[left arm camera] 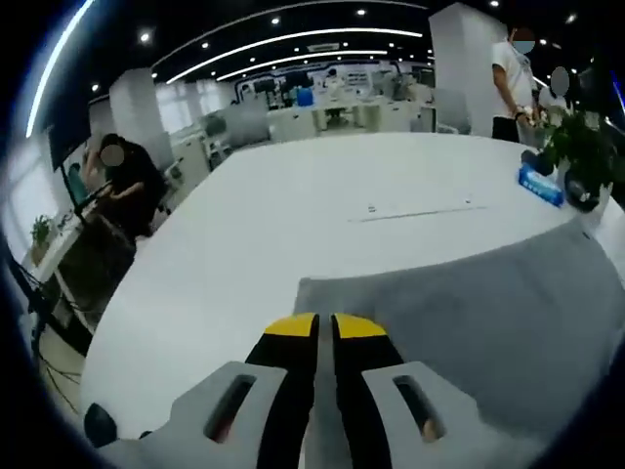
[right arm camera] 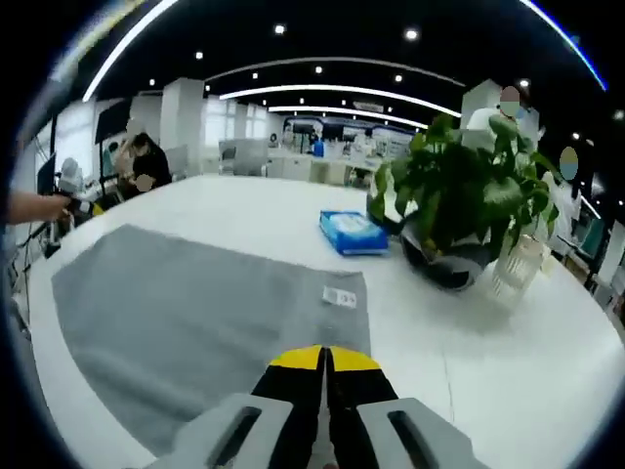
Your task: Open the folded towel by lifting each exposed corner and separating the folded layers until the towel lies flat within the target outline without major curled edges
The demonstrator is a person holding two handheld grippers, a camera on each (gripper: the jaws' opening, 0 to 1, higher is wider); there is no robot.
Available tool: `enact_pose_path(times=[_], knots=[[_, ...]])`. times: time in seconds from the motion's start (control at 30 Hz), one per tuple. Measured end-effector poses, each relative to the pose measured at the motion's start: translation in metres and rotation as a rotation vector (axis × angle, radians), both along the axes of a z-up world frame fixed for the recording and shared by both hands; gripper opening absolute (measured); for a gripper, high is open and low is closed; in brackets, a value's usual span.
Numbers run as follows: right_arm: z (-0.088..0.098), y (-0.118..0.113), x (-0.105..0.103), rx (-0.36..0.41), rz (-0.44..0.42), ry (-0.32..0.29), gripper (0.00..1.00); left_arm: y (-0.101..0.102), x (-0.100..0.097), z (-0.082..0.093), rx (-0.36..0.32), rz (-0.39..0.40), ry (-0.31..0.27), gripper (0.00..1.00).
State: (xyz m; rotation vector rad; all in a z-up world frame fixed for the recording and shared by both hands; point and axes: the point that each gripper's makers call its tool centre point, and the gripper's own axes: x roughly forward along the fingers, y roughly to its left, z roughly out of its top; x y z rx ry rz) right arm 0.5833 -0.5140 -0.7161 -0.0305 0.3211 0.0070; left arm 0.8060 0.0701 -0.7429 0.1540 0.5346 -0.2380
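Observation:
The grey towel [left arm camera: 479, 313] lies spread out on the white table [left arm camera: 293, 215], its far left corner just ahead of my left gripper [left arm camera: 324, 320]. That gripper's yellow-tipped jaws are pressed together low over the cloth, and I see nothing between them. In the right gripper view the towel [right arm camera: 195, 313] stretches away to the left and looks flat, with a small white tag [right arm camera: 339, 297] near its right edge. My right gripper [right arm camera: 323, 354] is shut too, hovering over the towel's near right part. Whether either gripper pinches cloth is hidden beneath the jaws.
A potted plant [right arm camera: 459, 195], a blue tissue pack [right arm camera: 352, 233] and a glass vase [right arm camera: 518, 264] stand right of the towel. The plant [left arm camera: 581, 147] and pack [left arm camera: 540, 184] lie beyond its far right corner. A thin line [left arm camera: 420, 211] marks the table. People [left arm camera: 132, 181] sit nearby.

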Motion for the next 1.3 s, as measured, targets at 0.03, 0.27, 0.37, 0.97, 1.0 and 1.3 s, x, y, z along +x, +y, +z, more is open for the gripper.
enact_pose_path(times=[0.03,0.27,0.37,0.97,1.0,1.3], knots=[[0.013,0.004,0.001,0.026,0.002,-0.056,0.0,-0.001,-0.013,0.005,0.002,0.005,-0.005,0.06],[0.066,0.018,-0.013,0.131,0.009,-0.222,0.15,-0.035,-0.101,0.041,-0.039,-0.052,-0.095,0.15],[0.082,0.028,-0.024,0.127,0.031,-0.266,0.16,-0.049,-0.133,0.054,-0.086,-0.071,-0.131,0.2],[0.079,0.044,-0.059,0.177,0.017,-0.293,0.87,-0.081,-0.245,0.048,-0.307,-0.082,-0.191,0.67],[0.076,0.046,-0.061,0.176,0.017,-0.291,0.92,-0.079,-0.247,0.046,-0.306,-0.082,-0.19,0.71],[0.059,0.057,-0.067,0.175,0.005,-0.254,1.0,-0.069,-0.253,0.039,-0.367,-0.031,-0.195,0.95]])
